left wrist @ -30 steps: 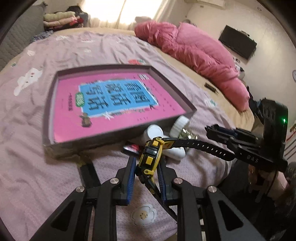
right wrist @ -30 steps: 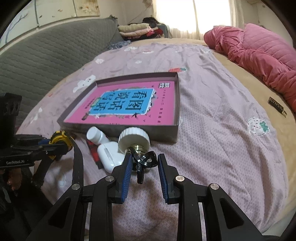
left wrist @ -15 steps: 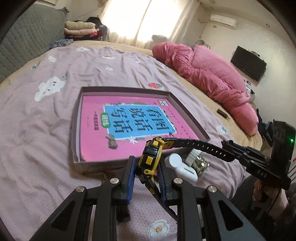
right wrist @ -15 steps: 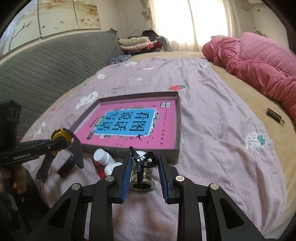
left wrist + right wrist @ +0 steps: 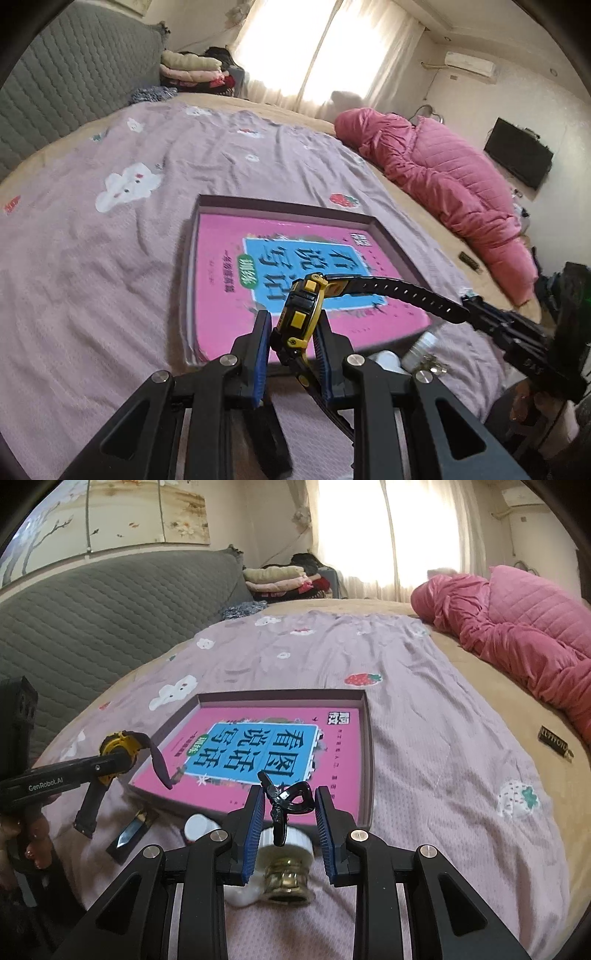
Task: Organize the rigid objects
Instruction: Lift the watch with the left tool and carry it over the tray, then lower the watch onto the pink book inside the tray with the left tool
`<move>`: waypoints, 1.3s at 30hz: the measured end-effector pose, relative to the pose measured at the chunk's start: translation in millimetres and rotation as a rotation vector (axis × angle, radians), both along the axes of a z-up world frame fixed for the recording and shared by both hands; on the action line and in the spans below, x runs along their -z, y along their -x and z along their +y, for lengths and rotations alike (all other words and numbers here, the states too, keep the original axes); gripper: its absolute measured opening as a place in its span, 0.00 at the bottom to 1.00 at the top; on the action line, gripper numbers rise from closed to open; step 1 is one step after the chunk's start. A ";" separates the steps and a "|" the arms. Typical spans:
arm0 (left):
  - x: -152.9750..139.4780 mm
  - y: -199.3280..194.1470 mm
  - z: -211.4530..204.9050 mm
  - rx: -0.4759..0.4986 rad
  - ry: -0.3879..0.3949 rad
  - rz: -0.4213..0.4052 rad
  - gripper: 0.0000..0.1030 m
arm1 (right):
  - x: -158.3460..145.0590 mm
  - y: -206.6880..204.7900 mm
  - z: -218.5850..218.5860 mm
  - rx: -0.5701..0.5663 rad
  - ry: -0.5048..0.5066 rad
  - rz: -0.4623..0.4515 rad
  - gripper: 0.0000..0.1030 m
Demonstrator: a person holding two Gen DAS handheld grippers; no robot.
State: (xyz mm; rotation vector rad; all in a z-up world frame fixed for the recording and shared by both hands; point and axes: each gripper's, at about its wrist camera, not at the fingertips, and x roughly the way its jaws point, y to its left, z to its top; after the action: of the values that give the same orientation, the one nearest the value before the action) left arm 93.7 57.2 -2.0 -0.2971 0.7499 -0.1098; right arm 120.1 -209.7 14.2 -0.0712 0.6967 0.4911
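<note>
Left wrist view shows the left gripper [image 5: 291, 341] closed to a narrow gap on a yellow-and-black watch [image 5: 301, 314], the pads pressing the case while one black strap arches out to the right and the other hangs below the jaws. It hangs over the near edge of the shallow box [image 5: 388, 236], which lies mid-bed on the lilac sheet [image 5: 92, 277] with a pink book [image 5: 229, 291] flat inside. On the right wrist view, the right gripper [image 5: 290, 821] is likewise nearly closed, pinching a small black clip [image 5: 288, 799] above a white-capped bottle [image 5: 286, 864] that lies on the sheet by the box's near edge, beside a dark lipstick-like tube [image 5: 133, 829]. The likely trouble: the watch is held edge-on by a smooth rounded case, so it could twist and slip, and its trailing strap may catch the box wall. The clip is gripped off-centre and could spring free.
</note>
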 end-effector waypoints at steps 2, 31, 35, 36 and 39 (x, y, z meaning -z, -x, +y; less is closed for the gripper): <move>1.2 -4.9 2.1 -0.014 -0.006 -0.002 0.22 | 0.8 -4.1 -0.1 0.002 -0.005 0.002 0.28; 32.2 -44.2 18.8 -0.134 -0.056 0.091 0.22 | 12.1 -48.4 3.0 0.029 0.009 0.034 0.28; 34.0 -47.8 19.6 -0.141 -0.049 0.092 0.22 | 16.2 -51.4 5.6 0.029 0.019 0.046 0.28; 34.5 -48.9 20.2 -0.146 -0.045 0.091 0.22 | 17.3 -52.6 6.2 0.031 0.023 0.048 0.28; 36.5 -53.1 22.4 -0.158 -0.026 0.090 0.22 | 19.7 -55.6 8.0 0.033 0.029 0.056 0.28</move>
State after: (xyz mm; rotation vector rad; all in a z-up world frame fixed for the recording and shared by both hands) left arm 146.9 79.6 -38.5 -0.3369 0.8134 0.0627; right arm 175.8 -201.7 -5.6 -0.0738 0.7586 0.4525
